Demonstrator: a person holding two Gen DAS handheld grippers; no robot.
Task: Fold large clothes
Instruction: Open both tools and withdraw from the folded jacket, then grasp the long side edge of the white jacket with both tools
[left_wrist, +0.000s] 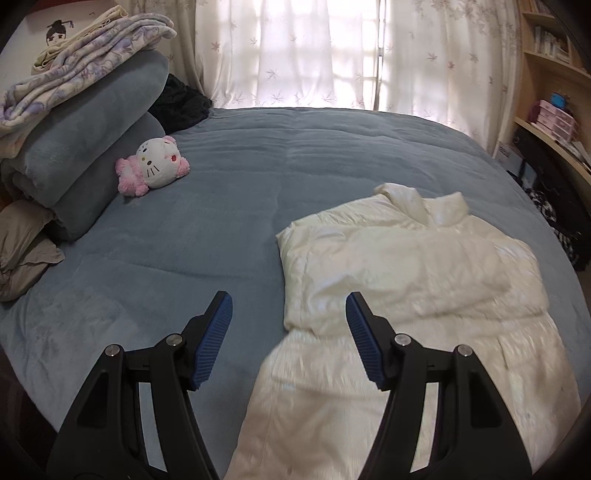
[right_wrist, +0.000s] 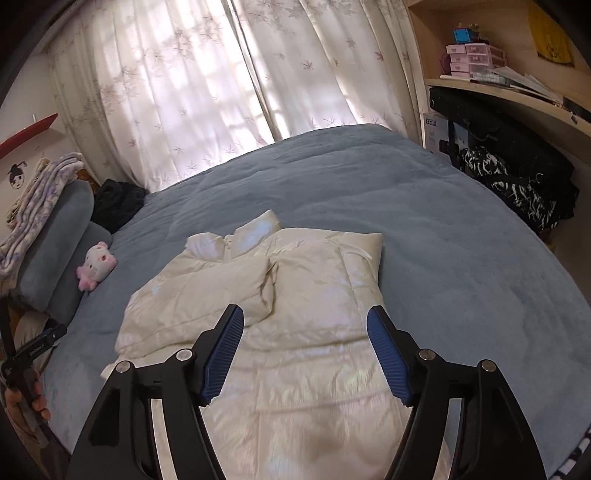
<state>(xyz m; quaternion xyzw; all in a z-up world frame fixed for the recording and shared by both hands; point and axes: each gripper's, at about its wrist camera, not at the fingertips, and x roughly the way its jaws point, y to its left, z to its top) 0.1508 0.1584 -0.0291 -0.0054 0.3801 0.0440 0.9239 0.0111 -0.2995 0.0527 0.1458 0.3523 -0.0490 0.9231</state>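
Cream puffer jacket (left_wrist: 406, 266), lying flat on blue bedspread (left_wrist: 184, 240), both sleeves folded across its chest.

2 grippers hovering above its lower half: left gripper (left_wrist: 289, 310) and right gripper (right_wrist: 305, 323), jaws spread wide, gripping nothing. Hello Kitty plush (left_wrist: 155, 166) resting beside stacked blue bedding (left_wrist: 85, 147).

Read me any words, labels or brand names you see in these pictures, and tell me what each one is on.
White box beside the bed: a short logo in blocky characters, too small to read surely.
Left gripper's handle: a line of white print, too blurred to read.
Book spines on the shelf: too small to read.
Nothing else readable.
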